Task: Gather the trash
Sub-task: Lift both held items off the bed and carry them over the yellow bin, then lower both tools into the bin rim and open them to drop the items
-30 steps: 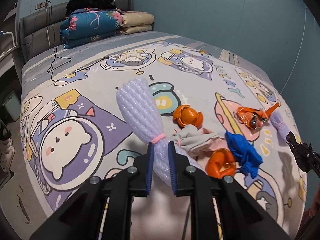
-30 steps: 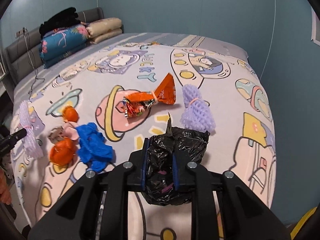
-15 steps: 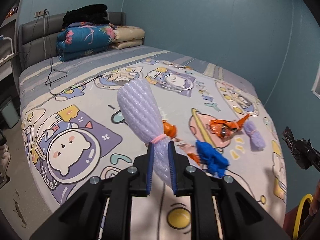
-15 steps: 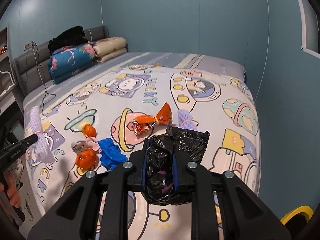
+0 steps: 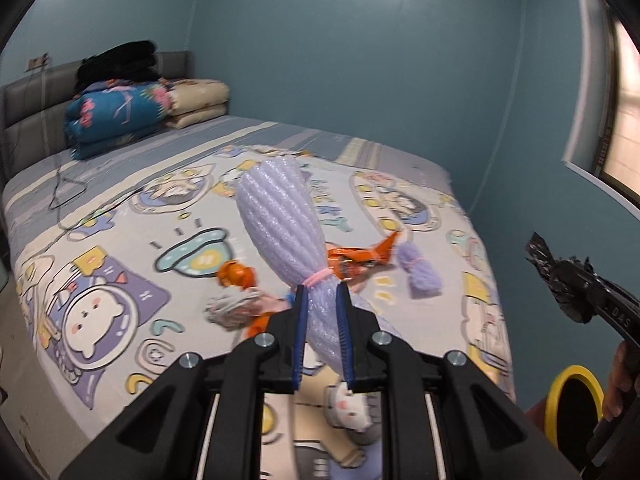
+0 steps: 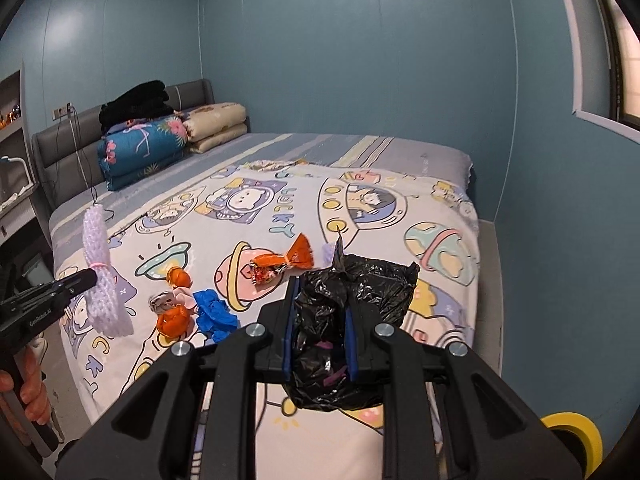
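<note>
Two claws are in play, each carrying one piece of trash above the near edge of the bed (image 6: 400,160). The left claw (image 5: 322,332) is pressed together on a lilac foam net sleeve (image 5: 284,220), pinching its narrow part just below a pink band; the sleeve's long axis runs up and away from the claw, its wide ribbed end pointing to the far side and its short tail hanging below the pads. The right claw (image 6: 318,328) pinches a crumpled black plastic bag (image 6: 352,292), which bulges between and below its pads with a twisted tip pointing up. Left on the cartoon-print bedspread, counted from the right wrist view: two orange peel pieces (image 6: 173,320), one near and one a little farther, one blue crumpled glove (image 6: 214,314) just right of them, one grey-pink wad (image 6: 164,302) between the peels, one orange snack wrapper (image 6: 282,264) lying with its flared end to the far right, and one second small lilac foam net (image 5: 420,272), seen clearly from the left wrist view just right of the wrapper. All of these lie beyond and below both claws, apart from them. At the far left head of the bed sit folded quilts: one blue (image 6: 140,148), one beige (image 6: 218,124), with a black bundle on top. One yellow-rimmed bin (image 6: 576,436) stands on the floor at the near right.
</note>
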{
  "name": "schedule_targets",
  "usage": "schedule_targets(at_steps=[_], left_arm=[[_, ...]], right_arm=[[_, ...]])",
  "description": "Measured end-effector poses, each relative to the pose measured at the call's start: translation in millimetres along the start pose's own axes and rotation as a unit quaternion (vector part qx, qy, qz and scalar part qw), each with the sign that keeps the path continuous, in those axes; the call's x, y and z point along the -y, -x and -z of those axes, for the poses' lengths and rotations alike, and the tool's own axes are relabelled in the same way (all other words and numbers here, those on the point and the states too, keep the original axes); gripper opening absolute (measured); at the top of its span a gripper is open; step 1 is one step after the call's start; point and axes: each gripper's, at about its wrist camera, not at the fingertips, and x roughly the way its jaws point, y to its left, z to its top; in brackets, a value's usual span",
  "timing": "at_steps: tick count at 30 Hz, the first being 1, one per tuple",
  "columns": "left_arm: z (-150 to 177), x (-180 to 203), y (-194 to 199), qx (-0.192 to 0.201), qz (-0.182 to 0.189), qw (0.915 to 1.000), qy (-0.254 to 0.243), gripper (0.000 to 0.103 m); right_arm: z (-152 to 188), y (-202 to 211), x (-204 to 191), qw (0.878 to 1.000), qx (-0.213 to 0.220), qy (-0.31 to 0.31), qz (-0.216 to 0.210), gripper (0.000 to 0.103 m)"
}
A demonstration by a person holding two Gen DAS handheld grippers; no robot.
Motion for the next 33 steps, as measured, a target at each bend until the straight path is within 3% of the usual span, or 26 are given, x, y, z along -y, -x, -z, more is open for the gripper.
schedule_targets(at_steps=[16,33], left_arm=[[7.0,111.4,23.2,0.008,0.087,0.9935,-0.073,0.013],[36.3,223.5,40.5,-0.002,0.174,0.9716,-0.161,0.014]], right_arm=[[17.9,74.7,67.5,0.997,0.036,-0.016,0.059,0.018],[63.1,138.1,134.7,0.989,0.034,-0.050,0.132,0.018]])
